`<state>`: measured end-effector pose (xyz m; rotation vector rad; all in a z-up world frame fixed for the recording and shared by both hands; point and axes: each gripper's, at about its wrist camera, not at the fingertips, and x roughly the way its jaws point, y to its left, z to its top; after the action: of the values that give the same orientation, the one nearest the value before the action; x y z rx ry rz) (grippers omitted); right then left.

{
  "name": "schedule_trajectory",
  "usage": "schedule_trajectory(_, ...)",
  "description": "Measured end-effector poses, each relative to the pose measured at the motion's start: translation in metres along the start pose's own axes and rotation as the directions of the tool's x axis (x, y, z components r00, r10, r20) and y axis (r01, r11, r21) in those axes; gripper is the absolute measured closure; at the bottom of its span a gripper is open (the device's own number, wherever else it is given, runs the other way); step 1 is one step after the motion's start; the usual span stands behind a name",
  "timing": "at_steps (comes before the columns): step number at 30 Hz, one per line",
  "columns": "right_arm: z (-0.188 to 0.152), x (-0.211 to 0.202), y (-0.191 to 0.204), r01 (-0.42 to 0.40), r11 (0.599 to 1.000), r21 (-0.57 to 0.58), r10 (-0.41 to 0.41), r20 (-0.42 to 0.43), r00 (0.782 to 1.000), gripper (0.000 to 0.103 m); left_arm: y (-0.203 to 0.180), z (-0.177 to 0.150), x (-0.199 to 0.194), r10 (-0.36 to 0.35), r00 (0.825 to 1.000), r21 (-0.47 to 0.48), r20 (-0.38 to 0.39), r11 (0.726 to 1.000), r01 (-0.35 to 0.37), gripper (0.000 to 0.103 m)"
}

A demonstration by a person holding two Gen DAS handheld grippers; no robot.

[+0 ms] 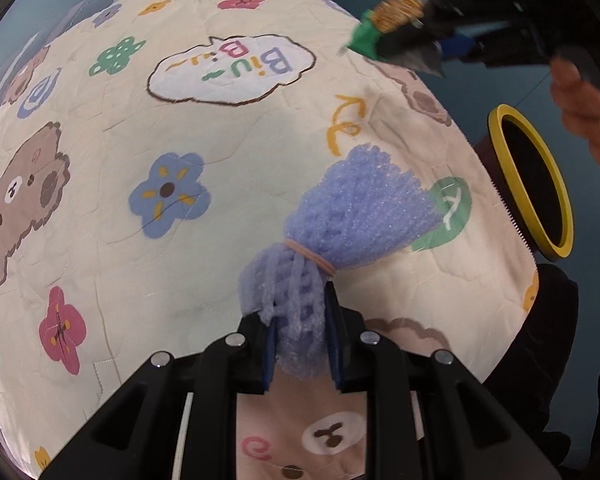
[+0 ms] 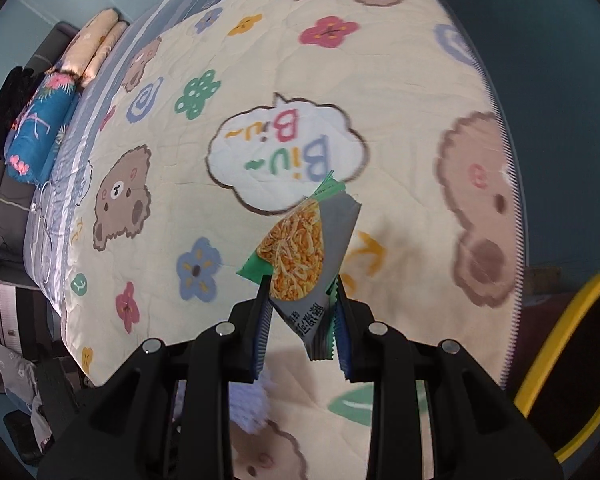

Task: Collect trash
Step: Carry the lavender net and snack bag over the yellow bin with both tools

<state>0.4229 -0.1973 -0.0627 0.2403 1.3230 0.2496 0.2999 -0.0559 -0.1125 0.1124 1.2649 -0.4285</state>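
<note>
Left hand-held gripper [image 1: 302, 344] is clamped on the tail of a lilac foam fruit-net bundle tied with a rubber band [image 1: 352, 220], its long axis running away from the jaws over the cartoon-bear quilted bed cover [image 1: 112, 248]; right hand-held gripper [image 2: 300, 316] pinches a green and grey noodle snack wrapper [image 2: 304, 252]; the dark bin with a yellow rim [image 1: 536, 184] sits off the bed's right edge, below and beside the right hand-held gripper, which looks nearer; both loads clear the bed.
</note>
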Motion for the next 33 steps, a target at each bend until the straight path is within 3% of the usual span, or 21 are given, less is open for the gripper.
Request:
schedule_trajectory(14, -0.055, -0.076, -0.151, 0.026, 0.985, 0.17, -0.043, 0.096, 0.994, 0.075, -0.101, 0.053, 0.007, -0.034, 0.999, 0.09, 0.026, 0.995, 0.032, 0.083)
schedule_trajectory(24, -0.093, -0.107, -0.24, 0.06, 0.957, 0.284, -0.091, 0.095, 0.991, 0.075, -0.185, 0.089, 0.028, -0.129, 0.992, 0.165, 0.005, 0.978, 0.126, 0.083)
schedule_trajectory(33, -0.121, -0.108, -0.305, 0.072, 0.93, 0.361, -0.101, 0.062, 0.993, 0.074, -0.24, 0.109, 0.046, -0.125, 0.992, 0.202, 0.0, 0.972, 0.123, 0.083)
